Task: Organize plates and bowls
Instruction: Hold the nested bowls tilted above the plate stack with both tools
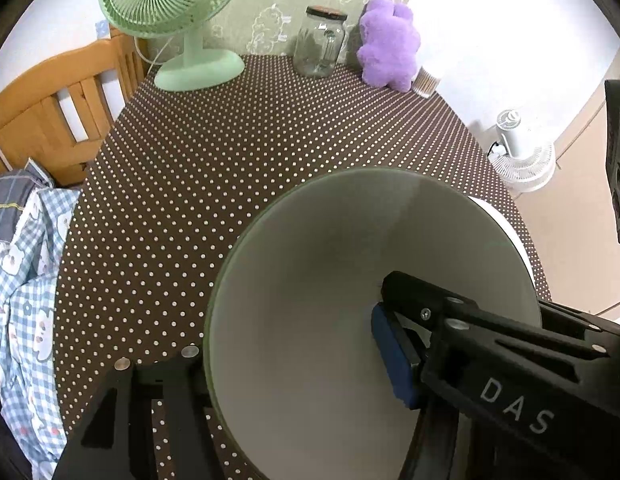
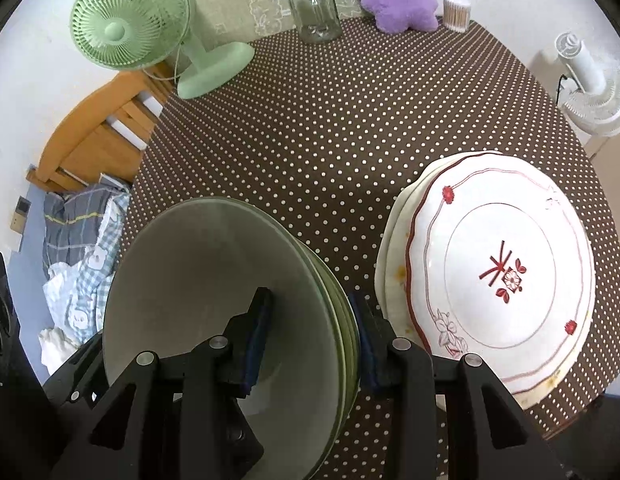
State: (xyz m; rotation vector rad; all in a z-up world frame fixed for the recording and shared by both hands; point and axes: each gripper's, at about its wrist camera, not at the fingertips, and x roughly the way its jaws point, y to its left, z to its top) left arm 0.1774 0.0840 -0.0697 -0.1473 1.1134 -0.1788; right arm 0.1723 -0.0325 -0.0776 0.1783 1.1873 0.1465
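Stack of green bowls (image 2: 230, 320) sits tilted near the table's (image 2: 350, 120) front edge, openings facing left. Both grippers clamp its rim: right gripper (image 2: 310, 340), left gripper (image 1: 294, 344). Left gripper's outer finger is hidden. Plate stack (image 2: 502, 272) lies beside it.

You see a stack of pale green bowls (image 2: 214, 280) nested together, tilted on edge above the dotted tablecloth, openings facing you. To their right, a stack of white plates (image 2: 498, 276) lies flat; the top plate bears red floral markings and a red rim line.
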